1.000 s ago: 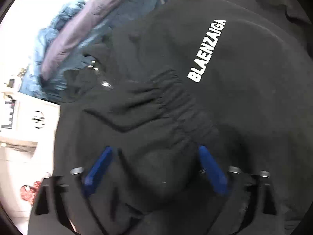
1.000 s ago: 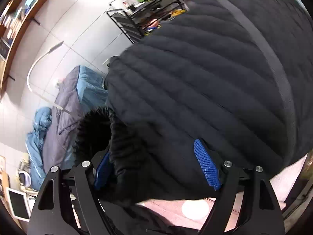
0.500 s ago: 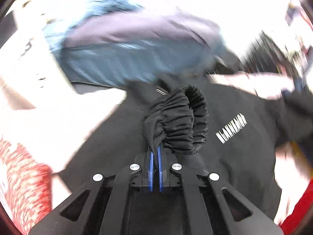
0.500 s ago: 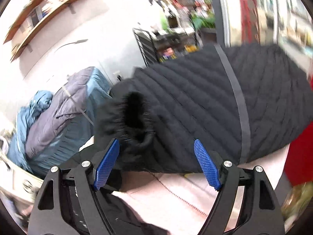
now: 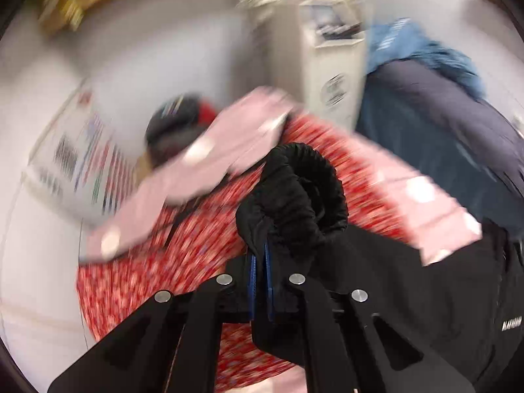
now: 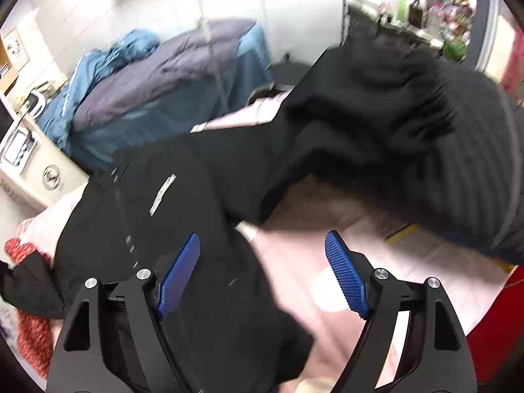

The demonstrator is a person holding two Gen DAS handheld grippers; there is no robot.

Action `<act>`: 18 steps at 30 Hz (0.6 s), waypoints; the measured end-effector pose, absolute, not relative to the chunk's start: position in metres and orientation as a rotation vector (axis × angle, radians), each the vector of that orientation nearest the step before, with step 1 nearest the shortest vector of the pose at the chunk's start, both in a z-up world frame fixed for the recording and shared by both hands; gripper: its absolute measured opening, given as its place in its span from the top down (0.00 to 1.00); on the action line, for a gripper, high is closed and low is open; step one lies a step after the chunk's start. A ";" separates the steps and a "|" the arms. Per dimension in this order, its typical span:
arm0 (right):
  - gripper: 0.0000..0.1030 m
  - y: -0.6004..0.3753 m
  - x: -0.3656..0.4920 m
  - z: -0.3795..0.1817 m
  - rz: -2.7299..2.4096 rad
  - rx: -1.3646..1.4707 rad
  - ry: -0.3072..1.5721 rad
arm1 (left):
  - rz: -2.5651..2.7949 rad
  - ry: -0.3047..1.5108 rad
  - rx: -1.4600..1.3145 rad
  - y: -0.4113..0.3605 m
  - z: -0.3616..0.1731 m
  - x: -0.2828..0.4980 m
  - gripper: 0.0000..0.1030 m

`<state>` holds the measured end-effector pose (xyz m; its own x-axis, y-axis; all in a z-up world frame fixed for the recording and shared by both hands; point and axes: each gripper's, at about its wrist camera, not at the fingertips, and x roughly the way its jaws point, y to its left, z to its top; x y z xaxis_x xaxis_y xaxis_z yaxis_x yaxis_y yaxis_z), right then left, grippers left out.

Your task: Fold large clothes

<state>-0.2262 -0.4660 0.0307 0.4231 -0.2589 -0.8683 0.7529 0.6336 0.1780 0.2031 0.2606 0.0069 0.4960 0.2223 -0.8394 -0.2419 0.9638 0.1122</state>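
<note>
Motion blur smears the left wrist view: the wall poster (image 5: 77, 160) is unreadable, and the red floral fabric (image 5: 183, 249) is streaks. The black jacket's white lettering (image 5: 511, 324) is too small to read. The elastic cuff (image 5: 294, 196) hides the left gripper's fingertips (image 5: 260, 262). In the right wrist view, the quilted sleeve (image 6: 442, 150) blurs and runs off the right edge.

Left wrist view: close above the black padded jacket (image 5: 409, 281), apparently facing left, blurred. Right wrist view: close above the same jacket (image 6: 170, 203), facing the blue-grey quilted bedding (image 6: 163, 88); both share these.
</note>
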 end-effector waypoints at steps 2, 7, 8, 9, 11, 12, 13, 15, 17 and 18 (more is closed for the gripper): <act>0.24 -0.462 -0.223 0.024 -0.661 0.635 0.961 | 0.330 1.067 -0.076 0.280 -0.011 0.199 0.87; 0.24 -0.454 -0.231 0.009 -0.649 0.648 1.064 | 0.491 1.005 -0.090 0.294 -0.011 0.172 0.08; 0.24 -0.455 -0.236 0.004 -0.656 0.658 1.079 | 0.494 0.982 -0.100 0.298 -0.008 0.165 0.07; 0.24 -0.448 -0.248 0.000 -0.668 0.665 1.087 | 0.494 0.967 -0.109 0.299 -0.003 0.159 0.06; 0.24 -0.452 -0.261 -0.006 -0.691 0.669 1.108 | 0.477 0.966 -0.111 0.301 0.003 0.154 0.06; 0.24 -0.454 -0.267 -0.011 -0.704 0.659 1.122 | 0.463 0.967 -0.104 0.306 0.005 0.149 0.06; 0.24 -0.454 -0.273 -0.013 -0.719 0.648 1.134 | 0.445 0.962 -0.086 0.304 0.011 0.144 0.06; 0.24 -0.465 -0.290 -0.020 -0.753 0.631 1.163 | 0.419 0.946 -0.047 0.299 0.019 0.140 0.06; 0.24 -0.475 -0.308 -0.030 -0.776 0.619 1.195 | 0.379 0.936 -0.022 0.290 0.023 0.128 0.06; 0.24 -0.477 -0.313 -0.036 -0.774 0.606 1.211 | 0.345 0.948 -0.013 0.284 0.019 0.120 0.06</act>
<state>-0.3127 -0.4774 -0.0356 0.1599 -0.1978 -0.9671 0.7947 0.6070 0.0072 0.1203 0.2841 0.0192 0.5329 0.2839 -0.7971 -0.2951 0.9452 0.1393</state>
